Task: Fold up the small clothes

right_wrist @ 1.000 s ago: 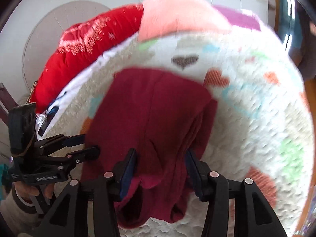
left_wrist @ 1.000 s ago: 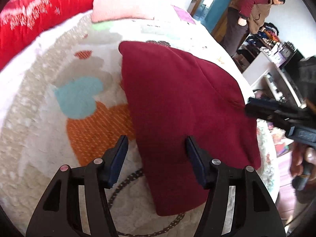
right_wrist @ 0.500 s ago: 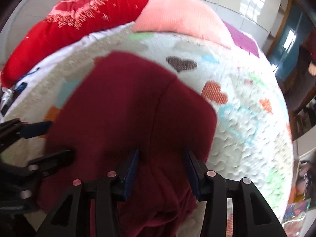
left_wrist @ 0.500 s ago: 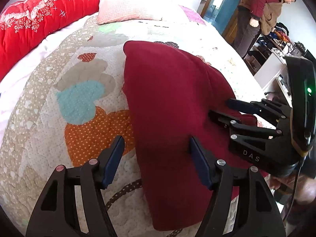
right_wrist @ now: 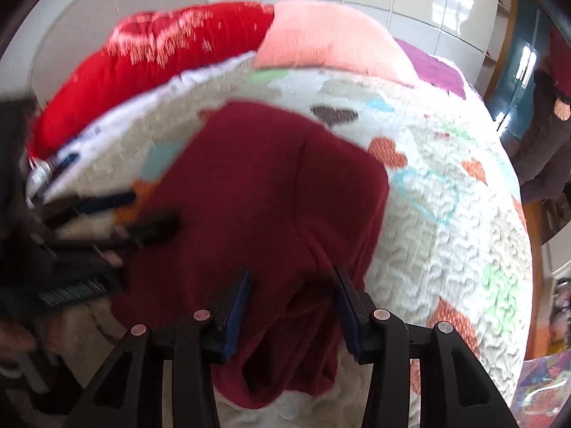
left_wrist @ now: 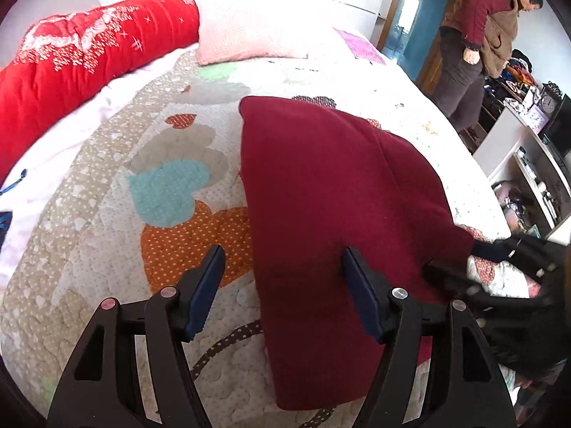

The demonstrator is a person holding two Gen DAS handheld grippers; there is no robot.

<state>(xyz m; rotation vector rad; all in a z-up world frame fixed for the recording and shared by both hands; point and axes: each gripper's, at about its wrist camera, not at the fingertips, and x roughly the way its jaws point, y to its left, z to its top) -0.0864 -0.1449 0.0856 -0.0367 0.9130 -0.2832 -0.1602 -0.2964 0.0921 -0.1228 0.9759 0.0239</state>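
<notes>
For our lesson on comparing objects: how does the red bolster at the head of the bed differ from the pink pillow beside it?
The red bolster is long, curved and bright red with white star and snowflake prints; the pink pillow is shorter, blockier, pale pink and unprinted. The bolster runs along the left edge of the quilt; the pillow sits at the far end. Both are soft bedding, lying side by side beyond the maroon garment.

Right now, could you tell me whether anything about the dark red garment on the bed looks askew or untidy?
Yes: the dark red garment lies mostly flat on the quilt, but its near end is bunched into loose folds by the right gripper.
</notes>
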